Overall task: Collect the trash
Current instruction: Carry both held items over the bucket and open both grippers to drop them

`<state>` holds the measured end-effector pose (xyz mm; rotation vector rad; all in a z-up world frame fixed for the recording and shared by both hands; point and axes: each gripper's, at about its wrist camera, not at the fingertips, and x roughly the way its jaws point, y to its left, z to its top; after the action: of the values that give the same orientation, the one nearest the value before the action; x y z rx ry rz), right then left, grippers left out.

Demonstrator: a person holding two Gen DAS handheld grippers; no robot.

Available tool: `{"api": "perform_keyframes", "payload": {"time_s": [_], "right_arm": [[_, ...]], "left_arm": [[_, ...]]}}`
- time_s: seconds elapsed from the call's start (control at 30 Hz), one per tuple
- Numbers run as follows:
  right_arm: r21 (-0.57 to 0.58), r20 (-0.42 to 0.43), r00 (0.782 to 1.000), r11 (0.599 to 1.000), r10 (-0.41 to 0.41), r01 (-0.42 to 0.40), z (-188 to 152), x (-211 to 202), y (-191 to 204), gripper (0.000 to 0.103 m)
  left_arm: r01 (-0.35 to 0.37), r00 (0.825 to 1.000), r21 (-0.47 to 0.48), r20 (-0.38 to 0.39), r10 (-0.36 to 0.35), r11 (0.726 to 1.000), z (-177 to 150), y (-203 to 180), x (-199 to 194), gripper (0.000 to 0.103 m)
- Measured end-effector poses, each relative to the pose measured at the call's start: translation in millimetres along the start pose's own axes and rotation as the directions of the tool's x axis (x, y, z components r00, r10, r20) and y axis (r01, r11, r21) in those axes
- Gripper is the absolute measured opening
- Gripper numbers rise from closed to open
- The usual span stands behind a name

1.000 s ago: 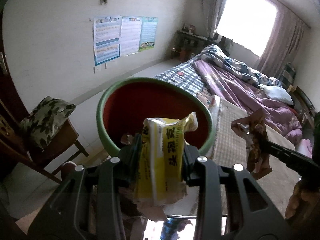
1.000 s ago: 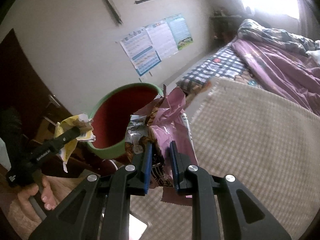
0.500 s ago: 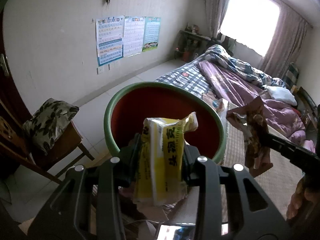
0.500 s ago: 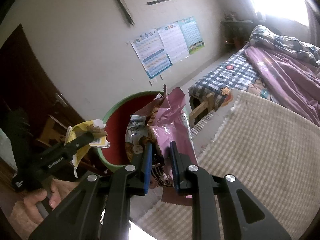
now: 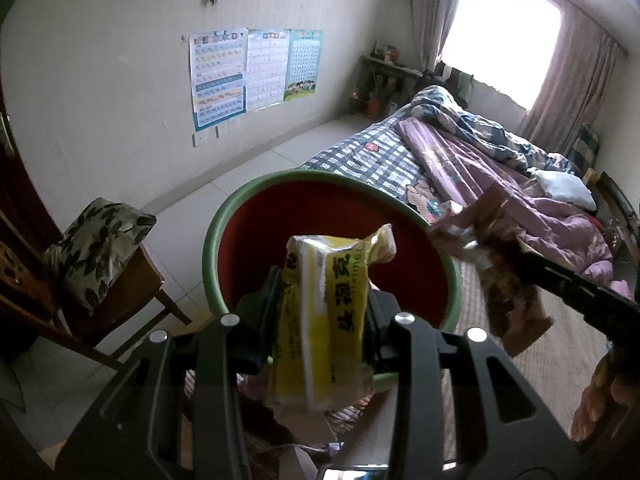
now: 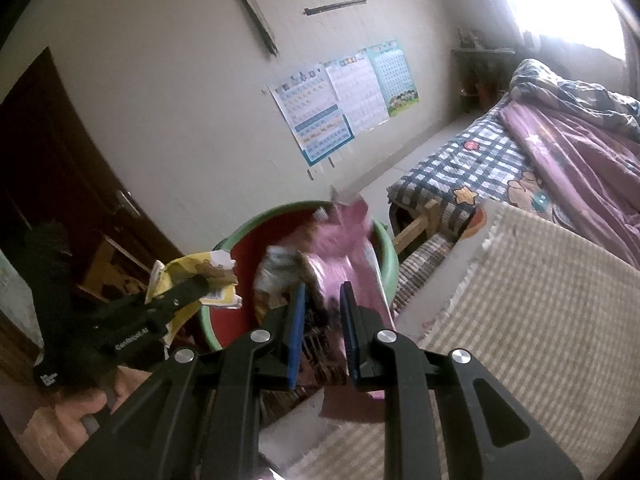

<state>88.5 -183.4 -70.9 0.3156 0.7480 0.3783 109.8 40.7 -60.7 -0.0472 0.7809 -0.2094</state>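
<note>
A round bin (image 5: 320, 216) with a green rim and red inside stands on the floor ahead; the same bin (image 6: 240, 240) shows in the right wrist view. My left gripper (image 5: 322, 304) is shut on a crumpled yellow wrapper (image 5: 326, 300), held over the bin's near rim. From the right wrist view that yellow wrapper (image 6: 192, 276) hangs left of the bin. My right gripper (image 6: 322, 312) is shut on a pink and brown snack wrapper (image 6: 344, 248), at the bin's right rim. In the left wrist view this snack wrapper (image 5: 504, 280) sits right of the bin.
A wooden chair with a leaf-print cushion (image 5: 92, 244) stands left of the bin. A bed with purple and checked bedding (image 5: 480, 168) lies behind and right. A striped woven mat (image 6: 540, 320) covers the surface at right. A dark door (image 6: 52, 160) is at far left.
Both grippers have moved towards the bin with their wrappers still held. The snack wrapper has shifted left, closer to the bin's right rim. Neither grip has changed.
</note>
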Motion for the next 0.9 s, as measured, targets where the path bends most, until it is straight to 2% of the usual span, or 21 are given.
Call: {"api": "perform_keyframes", "payload": {"time_s": [0.4, 0.47, 0.53, 0.6, 0.67, 0.73, 0.83, 0.9], "right_arm": [[-0.036, 0.009, 1.000, 0.999, 0.017, -0.017, 13, 19, 17, 0.021], [-0.018, 0.023, 1.000, 1.000, -0.004, 0.004, 11, 12, 9, 0.030], [0.002, 0.045, 0.998, 0.999, -0.039, 0.039, 7, 2, -5, 0.062], [0.011, 0.052, 0.998, 0.999, -0.047, 0.047, 0, -8, -19, 0.065], [-0.005, 0.015, 0.999, 0.999, -0.036, 0.036, -10, -11, -32, 0.068], [-0.027, 0.006, 0.998, 0.998, -0.062, 0.062, -20, -14, -38, 0.071], [-0.040, -0.052, 0.994, 0.995, -0.095, 0.093, -30, -4, -46, 0.074], [-0.053, -0.091, 0.983, 0.987, -0.157, 0.153, -34, 9, -48, 0.074]], "left_arm": [[-0.007, 0.998, -0.001, -0.056, 0.007, 1.000, 9, 2, 33, 0.035], [-0.002, 0.998, 0.004, -0.066, 0.002, 1.000, 10, 1, 36, 0.035], [0.003, 0.998, 0.012, -0.070, -0.002, 1.000, 9, 0, 37, 0.035], [0.009, 0.997, 0.013, -0.076, -0.008, 1.000, 9, -1, 39, 0.035], [0.015, 0.996, 0.007, -0.084, -0.014, 1.000, 7, 0, 41, 0.035], [0.020, 0.995, 0.000, -0.093, -0.020, 1.000, 8, 2, 44, 0.035], [0.024, 0.995, -0.002, -0.100, -0.024, 1.000, 7, 1, 47, 0.035], [0.029, 0.994, 0.003, -0.106, -0.029, 1.000, 6, -1, 49, 0.035]]}}
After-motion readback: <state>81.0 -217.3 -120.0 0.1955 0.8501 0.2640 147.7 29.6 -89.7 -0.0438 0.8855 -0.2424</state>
